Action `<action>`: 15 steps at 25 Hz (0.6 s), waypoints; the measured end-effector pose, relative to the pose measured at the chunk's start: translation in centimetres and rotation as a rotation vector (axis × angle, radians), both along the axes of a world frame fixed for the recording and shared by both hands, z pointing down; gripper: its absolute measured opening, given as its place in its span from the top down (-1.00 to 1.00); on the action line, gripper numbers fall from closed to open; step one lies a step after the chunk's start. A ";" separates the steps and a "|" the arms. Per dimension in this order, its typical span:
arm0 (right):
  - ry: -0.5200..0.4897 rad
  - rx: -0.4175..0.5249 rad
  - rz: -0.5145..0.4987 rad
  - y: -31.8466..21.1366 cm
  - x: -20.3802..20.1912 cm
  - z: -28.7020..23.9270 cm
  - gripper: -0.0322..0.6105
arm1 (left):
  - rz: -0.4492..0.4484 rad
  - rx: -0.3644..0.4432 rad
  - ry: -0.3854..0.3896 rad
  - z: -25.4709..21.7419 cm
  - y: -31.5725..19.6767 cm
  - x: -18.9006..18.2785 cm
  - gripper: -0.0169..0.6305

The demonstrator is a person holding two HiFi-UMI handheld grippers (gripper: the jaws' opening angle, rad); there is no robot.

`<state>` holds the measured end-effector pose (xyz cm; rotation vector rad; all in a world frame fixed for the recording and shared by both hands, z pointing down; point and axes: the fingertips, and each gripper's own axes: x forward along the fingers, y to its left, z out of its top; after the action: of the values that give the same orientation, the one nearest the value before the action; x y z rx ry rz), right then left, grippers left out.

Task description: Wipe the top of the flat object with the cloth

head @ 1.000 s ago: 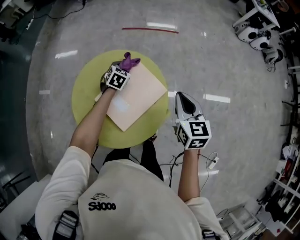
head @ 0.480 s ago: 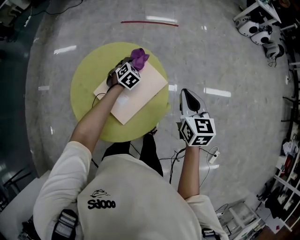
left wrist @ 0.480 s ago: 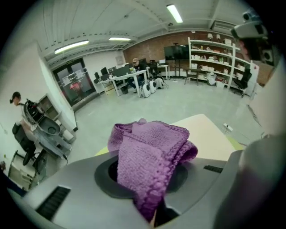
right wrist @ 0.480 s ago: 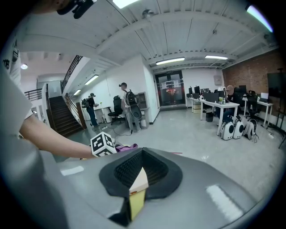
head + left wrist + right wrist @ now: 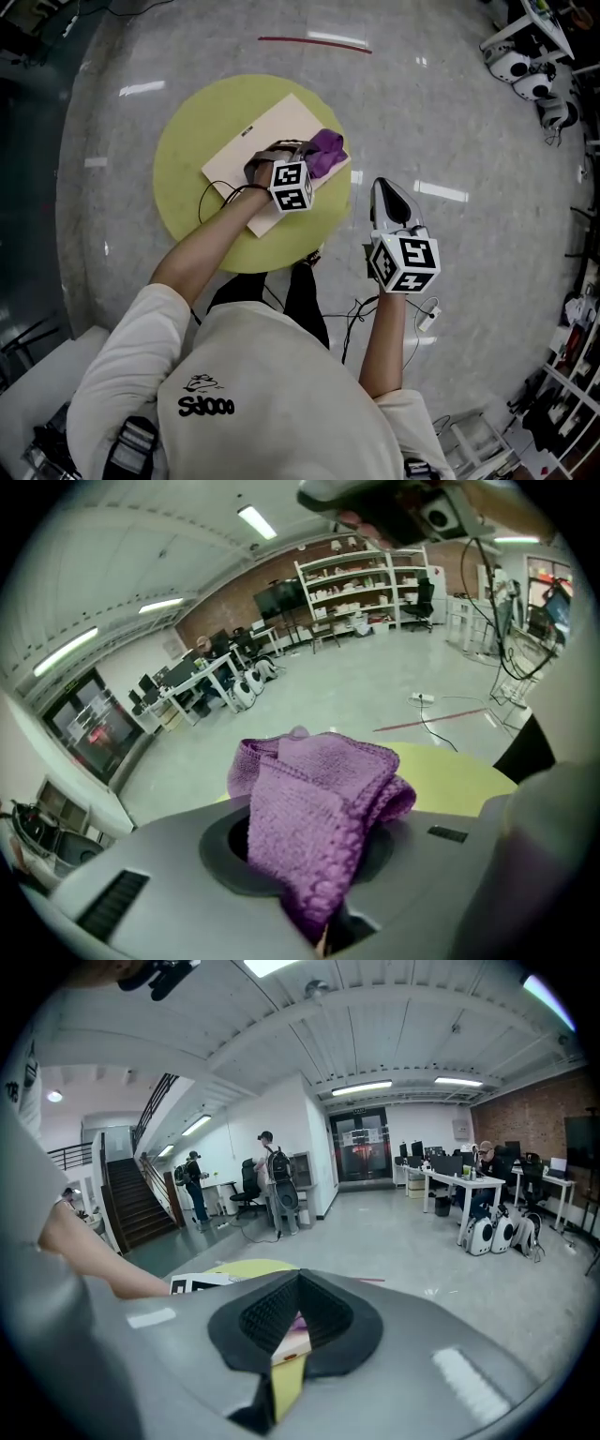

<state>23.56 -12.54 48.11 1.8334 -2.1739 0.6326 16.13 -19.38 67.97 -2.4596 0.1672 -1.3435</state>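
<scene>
While you pressed the purple knitted cloth onto the pale flat rectangular board, near its right edge on the round yellow-green tabletop, your left gripper had its fingers clamped on the bunched cloth, prob. so it wouldn't slip. Your right gripper hung clear beside the tabletop, fingers together & empty.

round yellow table on grey floor; red strip beyond

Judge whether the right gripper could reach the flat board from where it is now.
Probably yes: the right gripper hangs beside the table, nothing between it and the board. But the left gripper and cloth occupy the nearest corner.
</scene>
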 end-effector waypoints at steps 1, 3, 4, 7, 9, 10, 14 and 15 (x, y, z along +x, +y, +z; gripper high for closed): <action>0.001 -0.003 -0.003 0.2 0.0 0.0 0.87 | 0.031 0.005 0.000 0.0 0.7 0.1 0.72; 0.000 -0.008 -0.013 0.2 -0.6 0.1 0.87 | 0.086 0.023 -0.009 0.0 1.8 -0.6 0.72; -0.002 -0.009 -0.021 0.1 -1.2 0.2 0.87 | 0.104 0.033 -0.019 0.0 2.1 -1.3 0.72; -0.007 -0.008 -0.051 -0.6 -2.8 0.3 0.87 | 0.094 0.042 -0.045 0.2 1.9 -3.8 0.72; -0.006 -0.006 -0.073 -0.9 -3.4 0.2 0.87 | 0.031 0.033 -0.055 0.3 1.0 -5.4 0.72; -0.005 -0.003 -0.084 -1.1 -3.7 0.1 0.87 | -0.008 0.028 -0.060 0.4 0.5 -6.2 0.72; -0.001 0.003 -0.128 -1.6 -5.3 -0.4 0.87 | -0.171 0.028 -0.097 0.8 -2.1 -10.4 0.72; 0.000 0.003 -0.139 -1.8 -5.6 -0.4 0.87 | -0.211 0.027 -0.104 0.8 -2.7 -11.5 0.72</action>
<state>17.93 -14.34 47.68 1.6657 -2.2787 0.6009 4.60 -22.12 68.81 -2.3971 0.4265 -1.5401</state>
